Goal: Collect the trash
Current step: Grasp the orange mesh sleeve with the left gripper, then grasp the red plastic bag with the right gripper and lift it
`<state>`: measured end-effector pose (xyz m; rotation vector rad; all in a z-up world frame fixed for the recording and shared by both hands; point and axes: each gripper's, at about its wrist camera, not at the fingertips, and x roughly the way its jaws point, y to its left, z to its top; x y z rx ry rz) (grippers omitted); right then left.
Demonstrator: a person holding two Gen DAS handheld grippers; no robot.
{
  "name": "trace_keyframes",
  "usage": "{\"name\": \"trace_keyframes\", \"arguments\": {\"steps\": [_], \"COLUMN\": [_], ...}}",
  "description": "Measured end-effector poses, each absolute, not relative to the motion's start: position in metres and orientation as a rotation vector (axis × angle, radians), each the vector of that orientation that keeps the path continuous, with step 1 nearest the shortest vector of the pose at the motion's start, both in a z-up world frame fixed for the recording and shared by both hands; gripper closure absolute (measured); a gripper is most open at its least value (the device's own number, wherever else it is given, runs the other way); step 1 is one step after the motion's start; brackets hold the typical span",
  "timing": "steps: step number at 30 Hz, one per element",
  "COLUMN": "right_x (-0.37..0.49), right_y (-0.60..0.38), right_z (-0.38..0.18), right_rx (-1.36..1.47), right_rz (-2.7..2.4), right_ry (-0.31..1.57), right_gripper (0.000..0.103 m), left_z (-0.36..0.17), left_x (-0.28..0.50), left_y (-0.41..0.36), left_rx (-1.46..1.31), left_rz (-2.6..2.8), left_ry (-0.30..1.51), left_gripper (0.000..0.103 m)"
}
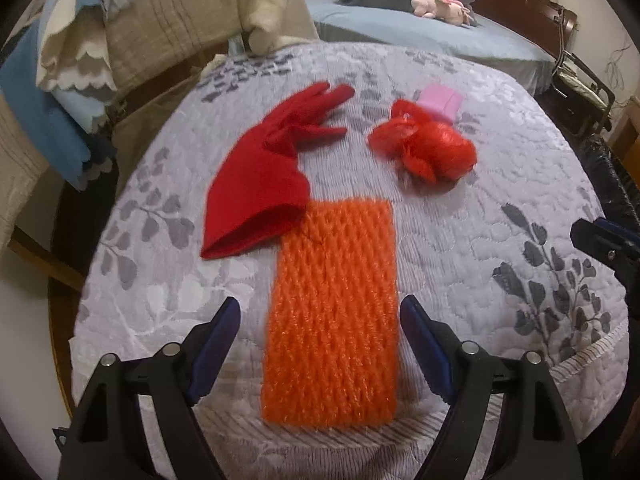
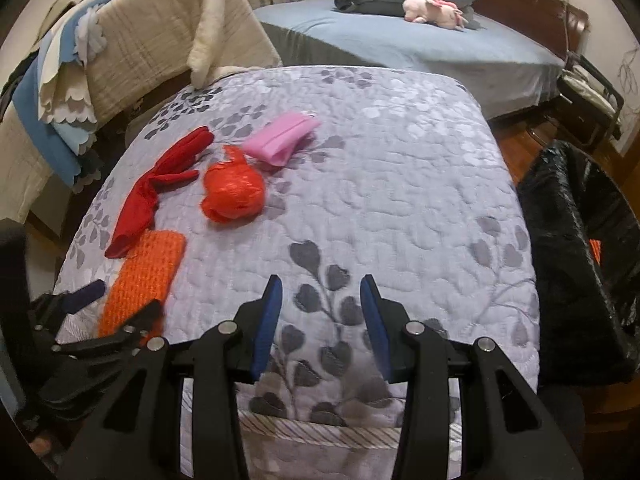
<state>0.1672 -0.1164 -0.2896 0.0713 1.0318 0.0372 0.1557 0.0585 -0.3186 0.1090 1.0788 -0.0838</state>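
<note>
An orange foam net sleeve [image 1: 334, 312] lies flat on the grey leaf-patterned quilt [image 1: 500, 216]. My left gripper [image 1: 320, 312] is open, its jaws on either side of the sleeve's near half, just above it. A red glove [image 1: 264, 176] lies left of the sleeve, touching its far corner. A crumpled red net ball [image 1: 428, 144] and a pink packet [image 1: 440, 100] lie further back. My right gripper [image 2: 321, 292] is open and empty over bare quilt [image 2: 400, 184]. In the right wrist view the sleeve [image 2: 144, 276], glove [image 2: 156, 188], red ball [image 2: 234, 194], pink packet [image 2: 282, 138] and left gripper [image 2: 112, 312] are at the left.
A bin lined with a black bag [image 2: 580, 256] stands right of the quilted table, something orange inside it. Chairs draped with beige and blue blankets [image 2: 140, 48] stand at the back left. A bed [image 2: 400, 40] with a pink plush toy [image 2: 432, 10] is behind.
</note>
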Motion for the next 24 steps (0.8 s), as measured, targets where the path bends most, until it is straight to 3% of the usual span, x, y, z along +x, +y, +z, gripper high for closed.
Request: {"name": "trace_keyframes", "arguments": {"steps": [4,6,8,24], "right_x": [0.175,0.179,0.183,0.215], "right_y": [-0.108,-0.106,-0.106,-0.091], "right_z": [-0.29,-0.29,-0.291,-0.287], "right_rx": [0.059,0.059,0.06,0.071], "right_rz": [0.044,0.045,0.045,0.093], "right_ry": [1.033,1.037,1.039,1.032], "right_gripper": [0.063,0.063,0.063,0.063], "left_z": [-0.327,-0.326,-0.324,-0.282], "left_x": [0.16,0.162,0.168,0.209], "left_y": [0.058,0.058,0.06,0.076], "left_rx": [0.093,0.085,0.072,-0.013], "left_rz": [-0.109,-0.123,-0.143,-0.164], "left_ry": [1.089,1.087,1.092,1.014], "left_gripper": [0.037,0.052,0.08,0.082]}}
